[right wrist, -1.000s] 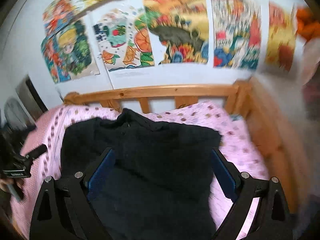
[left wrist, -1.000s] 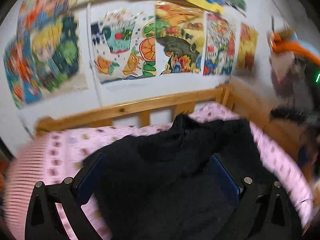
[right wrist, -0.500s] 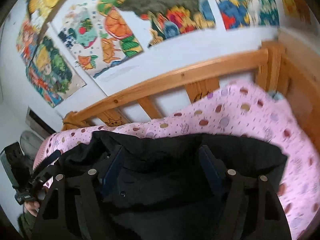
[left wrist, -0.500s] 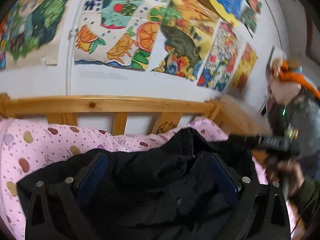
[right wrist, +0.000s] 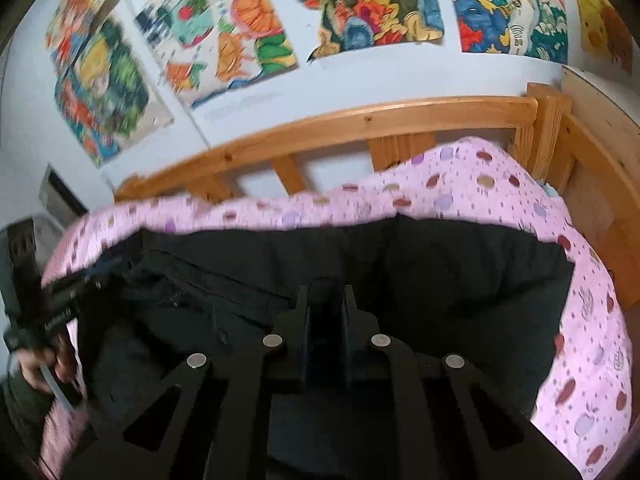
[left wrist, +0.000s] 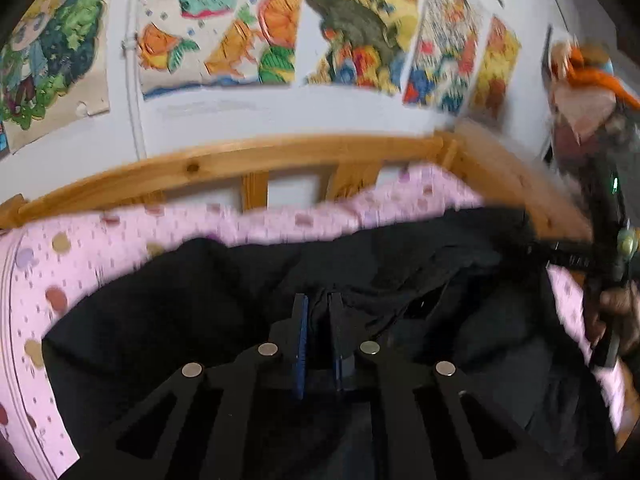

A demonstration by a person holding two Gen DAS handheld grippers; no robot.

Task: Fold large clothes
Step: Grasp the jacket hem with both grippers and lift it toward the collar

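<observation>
My wooden-railed bed carries a pink spotted sheet. My black garment lies directly on it, reaching near the rail-side edge.

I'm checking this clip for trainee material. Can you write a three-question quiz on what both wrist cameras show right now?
1. True or false: both grippers are shut on the black fabric garment.
2. What does the garment lie on?
A. a bare wooden floor
B. a pink spotted bedsheet
C. a metal rack
3. Fill in: behind the bed runs a ____ rail beneath colourful drawings on the wall.

Key:
1. True. The left gripper and the right gripper each have their jaws drawn close with dark cloth between them.
2. B
3. Wooden
</observation>
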